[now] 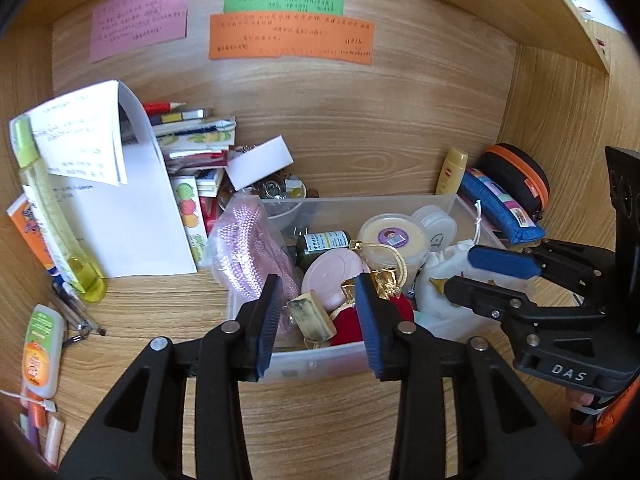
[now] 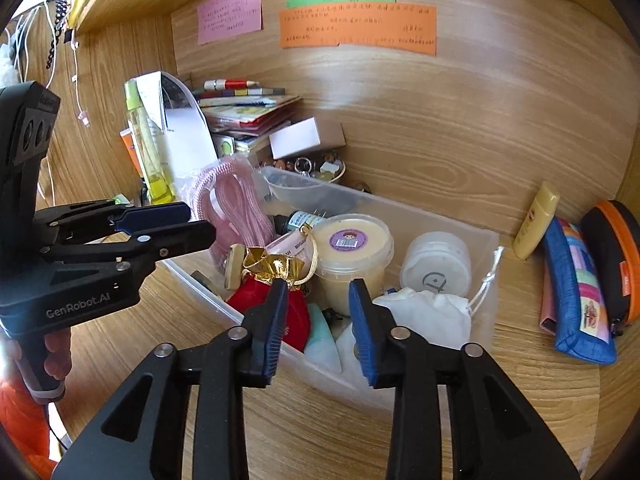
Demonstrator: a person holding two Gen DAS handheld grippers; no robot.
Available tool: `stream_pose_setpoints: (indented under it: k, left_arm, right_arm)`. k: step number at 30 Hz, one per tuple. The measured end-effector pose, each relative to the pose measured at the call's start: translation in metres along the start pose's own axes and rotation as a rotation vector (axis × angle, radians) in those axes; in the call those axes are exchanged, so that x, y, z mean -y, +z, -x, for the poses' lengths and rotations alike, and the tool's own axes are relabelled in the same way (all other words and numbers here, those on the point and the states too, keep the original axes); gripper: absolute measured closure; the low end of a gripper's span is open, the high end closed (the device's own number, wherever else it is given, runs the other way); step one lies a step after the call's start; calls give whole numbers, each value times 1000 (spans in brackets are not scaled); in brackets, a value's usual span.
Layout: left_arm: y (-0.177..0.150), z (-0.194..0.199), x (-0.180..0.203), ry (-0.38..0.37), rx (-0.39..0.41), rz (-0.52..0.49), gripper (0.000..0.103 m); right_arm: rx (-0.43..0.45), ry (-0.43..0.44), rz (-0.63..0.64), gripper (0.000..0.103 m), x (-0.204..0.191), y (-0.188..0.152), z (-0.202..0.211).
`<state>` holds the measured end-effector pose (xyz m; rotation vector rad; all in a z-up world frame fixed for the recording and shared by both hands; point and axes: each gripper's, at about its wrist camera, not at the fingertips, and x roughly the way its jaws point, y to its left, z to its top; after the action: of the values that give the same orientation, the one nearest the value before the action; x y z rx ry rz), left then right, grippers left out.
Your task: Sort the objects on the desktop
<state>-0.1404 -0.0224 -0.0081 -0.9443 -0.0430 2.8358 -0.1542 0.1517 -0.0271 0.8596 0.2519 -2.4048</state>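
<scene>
Looking over the wooden desk (image 1: 360, 420), we find the clear plastic bin (image 1: 312, 364) at its middle, packed with small things, and both grippers poised over its near edge. Our left gripper (image 1: 316, 320) has its jaws parted with nothing pressed between the pads; our right gripper (image 2: 318, 322) is likewise released, gripping nothing.

Largest in the bin is the pink cord bundle (image 2: 236, 208) in its clear bag at the left end: soft, light, likely slippery in the film, best pinched across the bunched middle. Next comes the round cream tub (image 2: 352, 248) with a purple label: rigid, probably heavier, and too wide for a side pinch, so we would take it by the lid rim. The white drawstring pouch (image 2: 428, 312) lies at the near right corner, limp and light; its gathered neck by the cord looks the surest hold. The red pouch with gold trim (image 2: 280, 280) sits at the near left, soft too, and its tied gold neck suits the pads. The small frosted jar (image 2: 436, 264) stands behind the white pouch, stiff and smooth. Smallest, the yellowed block (image 1: 312, 314) lies just ahead of the left pads, hard and easy to pinch across its flat sides.
</scene>
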Motion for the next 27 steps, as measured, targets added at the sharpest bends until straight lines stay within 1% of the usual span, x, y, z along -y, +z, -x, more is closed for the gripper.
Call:
stream_pose_setpoints:
  k: [1, 3, 5, 6, 7, 8, 10, 14, 15, 16, 17, 21, 23, 27]
  left_arm:
    - [-1, 4, 1, 4, 8, 0, 60]
    - [-1, 11, 3, 19, 24, -3, 52]
    - [-3, 20, 6, 26, 41, -5, 47]
    - [-3, 24, 7, 27, 49, -6, 44]
    - [-4, 27, 8, 31, 57, -7, 43]
    - [-4, 32, 10, 37, 68, -9, 41]
    - [-6, 39, 13, 50, 81, -11, 34]
    - [-8, 54, 17, 75, 106, -14, 25]
    - [-9, 58, 18, 82, 111, -12, 19]
    - [-10, 62, 18, 86, 117, -10, 15]
    - [-11, 67, 19, 89, 125, -6, 9]
    - [-14, 84, 21, 88, 144, 5, 5]
    - [-17, 90, 23, 112, 153, 4, 4]
    - [-23, 101, 28, 126, 168, 4, 4]
  right_arm:
    - [6, -2, 0, 63, 0, 0, 3]
    - [23, -12, -1, 55, -2, -1, 11]
    - [40, -23, 5, 53, -3, -3, 20]
    - [47, -31, 9, 49, -4, -4, 25]
    - [53, -40, 12, 44, -5, -4, 29]
    - [61, -51, 15, 42, -6, -5, 33]
    - [70, -64, 14, 35, -7, -6, 40]
    - [90, -86, 8, 28, -7, -10, 54]
    - [95, -95, 4, 25, -7, -11, 58]
    - [103, -104, 1, 22, -7, -12, 62]
    - [111, -112, -3, 21, -7, -13, 66]
    - [138, -136, -32, 15, -5, -18, 82]
    - [143, -146, -46, 12, -3, -21, 88]
    - [160, -165, -72, 0, -3, -29, 102]
